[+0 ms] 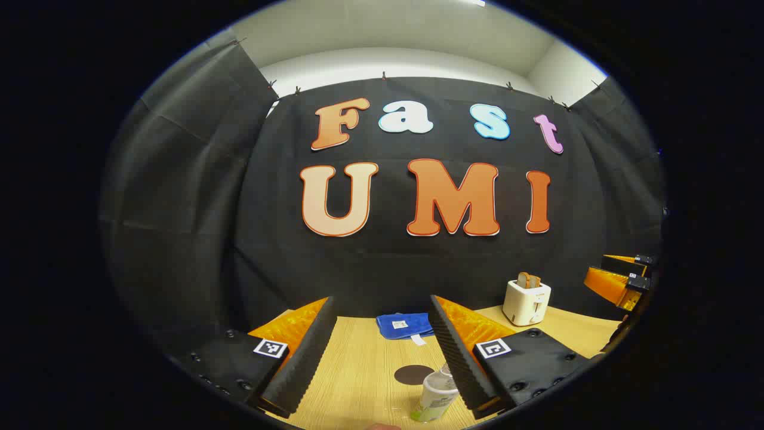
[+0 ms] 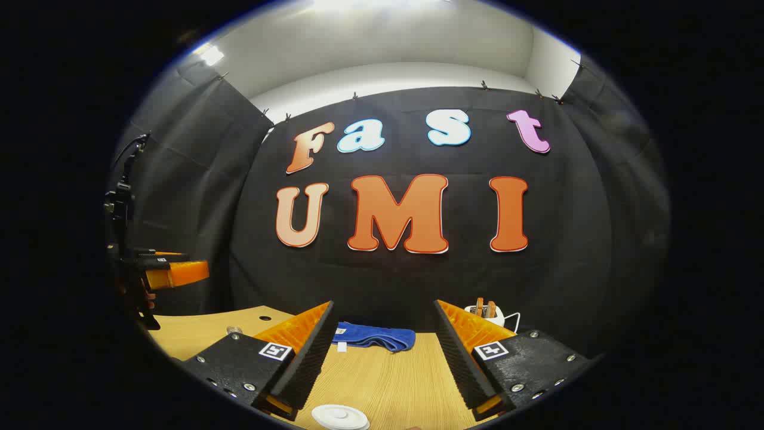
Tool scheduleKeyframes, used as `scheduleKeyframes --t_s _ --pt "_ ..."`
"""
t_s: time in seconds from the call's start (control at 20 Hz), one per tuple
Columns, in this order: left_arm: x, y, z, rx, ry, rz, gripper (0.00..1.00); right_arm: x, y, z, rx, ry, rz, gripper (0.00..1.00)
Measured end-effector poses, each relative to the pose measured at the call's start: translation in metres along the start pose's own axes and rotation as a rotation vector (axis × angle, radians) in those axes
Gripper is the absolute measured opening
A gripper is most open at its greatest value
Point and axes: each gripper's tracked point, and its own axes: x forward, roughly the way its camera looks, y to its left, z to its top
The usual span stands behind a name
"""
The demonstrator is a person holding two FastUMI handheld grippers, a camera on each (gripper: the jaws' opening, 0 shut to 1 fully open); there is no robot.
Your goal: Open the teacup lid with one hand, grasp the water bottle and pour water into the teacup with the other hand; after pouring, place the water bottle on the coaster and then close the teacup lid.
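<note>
In the left gripper view my left gripper (image 1: 382,352) stands open above the wooden table (image 1: 358,370). A clear water bottle (image 1: 437,395) with a pale label stands low between its fingers, close to the right-hand one. Just behind the bottle lies a dark round coaster (image 1: 413,374). In the right gripper view my right gripper (image 2: 385,358) is open, and the white teacup lid (image 2: 340,417) with its small knob lies at the bottom edge between the fingers. The cup beneath the lid is hidden. The other gripper shows far left (image 2: 170,272) in the right gripper view and far right (image 1: 618,278) in the left gripper view.
A folded blue cloth (image 1: 404,325) lies at the back of the table against the wall, also seen as a blue cloth (image 2: 373,337) in the right gripper view. A white toaster (image 1: 526,301) with bread slices stands at the back right.
</note>
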Motion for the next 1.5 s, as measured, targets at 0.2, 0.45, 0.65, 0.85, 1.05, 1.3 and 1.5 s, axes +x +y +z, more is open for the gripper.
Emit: scheduleKeyframes --t_s 0.2,0.45,0.65,0.85,1.05,1.3,1.5 --pt "-0.001 -0.007 0.012 0.001 -0.044 -0.021 0.99 0.002 0.001 -0.006 -0.004 0.018 0.003 0.95" --pt "-0.002 -0.005 0.020 -0.022 -0.076 -0.014 0.99 0.003 0.001 -0.003 -0.032 0.003 0.004 0.95" --pt "-0.004 -0.006 0.030 -0.049 -0.110 -0.018 0.99 0.005 -0.002 -0.007 -0.050 0.007 0.004 0.95" --pt "-0.009 -0.008 0.041 -0.089 -0.153 -0.040 0.99 0.003 -0.001 -0.010 -0.044 0.016 0.009 0.96" --pt "-0.013 -0.020 0.045 -0.162 -0.174 -0.103 0.99 0.005 0.000 -0.016 -0.028 0.030 0.012 0.96" --pt "-0.015 -0.004 0.046 -0.136 -0.214 -0.031 0.99 0.003 0.002 -0.023 -0.022 0.045 0.019 0.96" --pt "-0.019 -0.014 0.052 -0.140 -0.240 -0.063 0.98 0.002 0.009 -0.030 -0.015 0.058 0.044 0.96"
